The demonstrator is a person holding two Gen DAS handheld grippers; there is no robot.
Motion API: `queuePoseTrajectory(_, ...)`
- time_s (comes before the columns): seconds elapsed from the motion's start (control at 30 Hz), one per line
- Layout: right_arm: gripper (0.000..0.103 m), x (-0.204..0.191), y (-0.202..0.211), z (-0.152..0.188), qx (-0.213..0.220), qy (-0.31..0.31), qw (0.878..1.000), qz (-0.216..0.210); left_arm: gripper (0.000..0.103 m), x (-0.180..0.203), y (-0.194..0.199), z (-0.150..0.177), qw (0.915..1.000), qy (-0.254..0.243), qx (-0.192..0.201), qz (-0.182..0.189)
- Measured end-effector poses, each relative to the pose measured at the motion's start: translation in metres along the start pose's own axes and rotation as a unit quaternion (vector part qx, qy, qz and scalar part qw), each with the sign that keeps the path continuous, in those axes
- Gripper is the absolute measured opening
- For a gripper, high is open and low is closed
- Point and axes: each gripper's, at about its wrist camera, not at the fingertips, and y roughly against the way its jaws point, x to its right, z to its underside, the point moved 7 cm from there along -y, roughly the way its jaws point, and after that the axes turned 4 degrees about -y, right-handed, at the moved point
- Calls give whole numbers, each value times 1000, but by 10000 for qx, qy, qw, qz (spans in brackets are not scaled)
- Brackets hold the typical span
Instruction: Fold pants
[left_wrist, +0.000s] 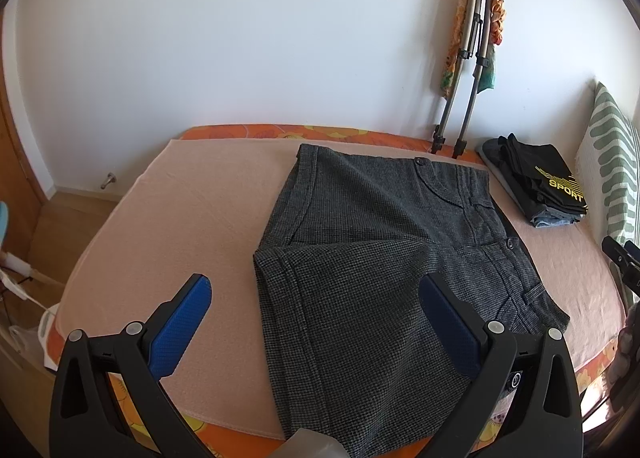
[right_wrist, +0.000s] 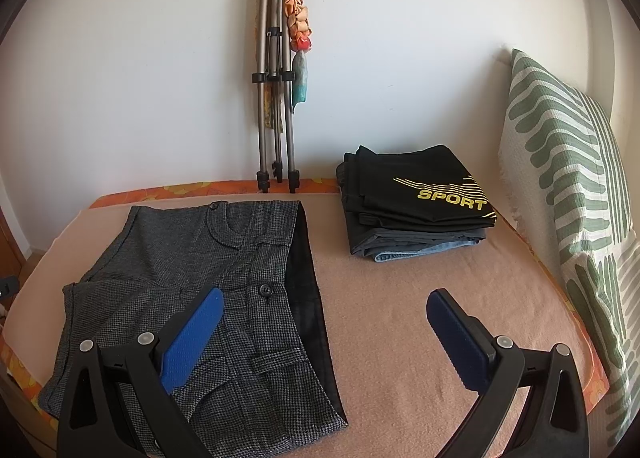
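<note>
Grey checked shorts (left_wrist: 372, 258) lie flat on the pink blanket (left_wrist: 180, 226) of the bed, waistband to the right, one leg lying partly over the other. They also show in the right wrist view (right_wrist: 192, 270). My left gripper (left_wrist: 316, 322) is open and empty, hovering over the near leg's hem. My right gripper (right_wrist: 324, 334) is open and empty, above the waistband edge, its left finger (right_wrist: 192, 338) over the shorts and its right finger over bare blanket.
A stack of folded clothes topped by a black "SPORT" garment (right_wrist: 416, 198) sits at the back right. A green-striped pillow (right_wrist: 568, 198) leans at the right. A folded tripod (right_wrist: 276, 98) stands against the wall. The bed's left edge drops to the floor (left_wrist: 72, 218).
</note>
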Motion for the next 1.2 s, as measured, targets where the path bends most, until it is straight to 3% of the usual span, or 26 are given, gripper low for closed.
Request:
queuePoseTrajectory(0.47, 103, -4, 5, 3, -20, 149, 9998, -155, 103, 6, -1, 3, 9996, -256, 70, -65)
queuePoseTrajectory(0.67, 102, -10, 9, 8, -20, 378, 9980, -505, 101, 4, -5, 14, 9993, -380, 18, -12)
queuePoseTrajectory(0.77, 95, -21, 9, 15, -92, 693, 9935, -896, 98, 7, -4, 16, 9985, -506, 75, 184)
queuePoseTrajectory(0.93, 90, -40, 5, 38, -419, 1460, 9772, -1485, 82, 14, 4, 22, 9926, -759, 106, 944)
queuePoseTrajectory(1.03, 80, -50, 5, 57, -670, 2003, 9599, -1845, 72, 21, 7, 32, 9879, -1236, -46, 936)
queuePoseTrajectory(1.2, 78, -62, 9, 90, -896, 2886, 9307, -2061, 59, 36, 10, 58, 9740, -1921, -487, 1098)
